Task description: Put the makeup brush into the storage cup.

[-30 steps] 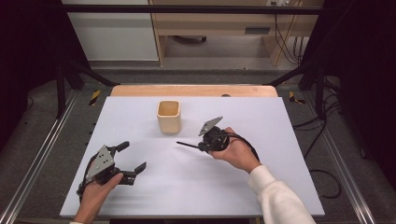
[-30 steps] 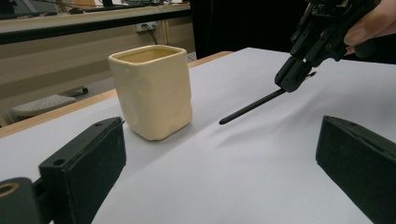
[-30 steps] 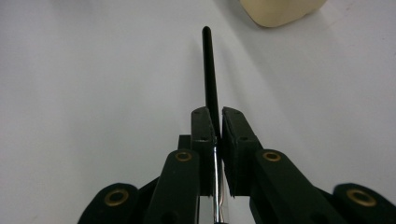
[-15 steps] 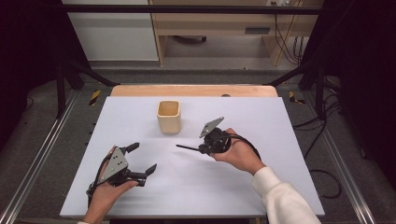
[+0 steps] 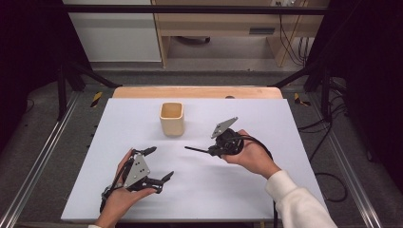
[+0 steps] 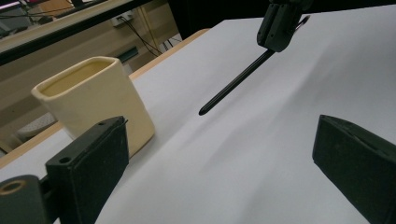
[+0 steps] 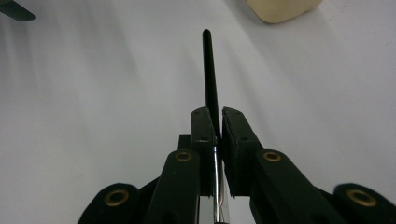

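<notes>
A cream square cup (image 5: 171, 118) stands upright on the white table top (image 5: 285, 123), behind the middle. My right gripper (image 5: 215, 151) is shut on a slim black pen (image 5: 196, 150), which sticks out leftward just above the table. In the right gripper view the pen (image 7: 210, 70) runs straight out from between the pressed jaws of the right gripper (image 7: 218, 116). My left gripper (image 5: 160, 163) is held at the front left, open with nothing in it. In the left gripper view the left gripper (image 6: 224, 154) faces the cup (image 6: 93, 102) and the pen (image 6: 233, 84).
The white sheet ends at a wooden strip (image 5: 195, 92) along the far edge. Metal rails (image 5: 43, 156) run down both sides of the table. Black cables (image 5: 328, 180) lie on the floor at the right. A cupboard (image 5: 114, 33) stands beyond the table.
My left gripper has moved to the right, toward the table's middle, still open. The right gripper with the pen has shifted slightly right and up.
</notes>
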{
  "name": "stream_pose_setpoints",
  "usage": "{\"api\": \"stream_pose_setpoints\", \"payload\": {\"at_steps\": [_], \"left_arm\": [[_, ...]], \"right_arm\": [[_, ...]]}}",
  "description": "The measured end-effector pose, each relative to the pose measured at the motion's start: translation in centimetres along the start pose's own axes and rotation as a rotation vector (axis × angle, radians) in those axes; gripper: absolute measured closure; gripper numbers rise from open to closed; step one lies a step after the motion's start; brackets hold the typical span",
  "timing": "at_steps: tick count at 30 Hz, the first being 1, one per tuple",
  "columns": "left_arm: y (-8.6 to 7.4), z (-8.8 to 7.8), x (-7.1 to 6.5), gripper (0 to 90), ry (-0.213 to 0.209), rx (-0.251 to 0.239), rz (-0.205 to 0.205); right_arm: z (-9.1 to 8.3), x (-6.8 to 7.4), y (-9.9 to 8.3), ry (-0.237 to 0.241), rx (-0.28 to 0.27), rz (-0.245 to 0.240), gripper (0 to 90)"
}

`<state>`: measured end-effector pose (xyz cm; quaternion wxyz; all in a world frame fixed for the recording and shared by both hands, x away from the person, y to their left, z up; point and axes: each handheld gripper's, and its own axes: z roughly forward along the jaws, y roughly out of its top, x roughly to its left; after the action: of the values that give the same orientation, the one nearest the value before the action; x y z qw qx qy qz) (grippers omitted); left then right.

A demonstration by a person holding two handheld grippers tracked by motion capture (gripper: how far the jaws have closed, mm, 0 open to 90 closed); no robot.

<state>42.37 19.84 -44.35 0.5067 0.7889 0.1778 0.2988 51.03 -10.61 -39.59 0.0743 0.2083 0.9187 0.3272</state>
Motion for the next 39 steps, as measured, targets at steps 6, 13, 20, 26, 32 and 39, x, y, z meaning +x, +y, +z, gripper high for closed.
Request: {"api": "stream_pose_setpoints", "payload": {"at_steps": [6,13,20,26,32,39], "left_arm": [[1.5,1.6,-0.4,3.4,-0.034,0.023,0.072],[3.4,3.6,0.2,3.5,-0.009,0.034,0.126],[3.3,4.2,0.3,3.6,0.024,0.035,0.140],[2.8,4.2,-0.5,3.9,0.015,0.060,0.151],[2.6,4.9,-1.2,5.8,0.015,0.096,0.199],[2.2,5.3,-1.7,6.0,-0.003,0.108,0.214]], "right_arm": [[-1.1,-0.2,0.0,-0.009,0.011,0.002,83.6],[-1.8,0.0,0.5,-0.014,-0.003,-0.004,83.6],[-2.2,0.2,0.5,-0.007,0.003,-0.009,83.6],[-2.4,0.5,0.6,-0.015,-0.008,0.005,83.6],[-2.1,0.8,0.8,-0.019,0.024,0.000,83.6],[-1.4,1.2,1.4,0.006,0.042,-0.013,83.6]]}}
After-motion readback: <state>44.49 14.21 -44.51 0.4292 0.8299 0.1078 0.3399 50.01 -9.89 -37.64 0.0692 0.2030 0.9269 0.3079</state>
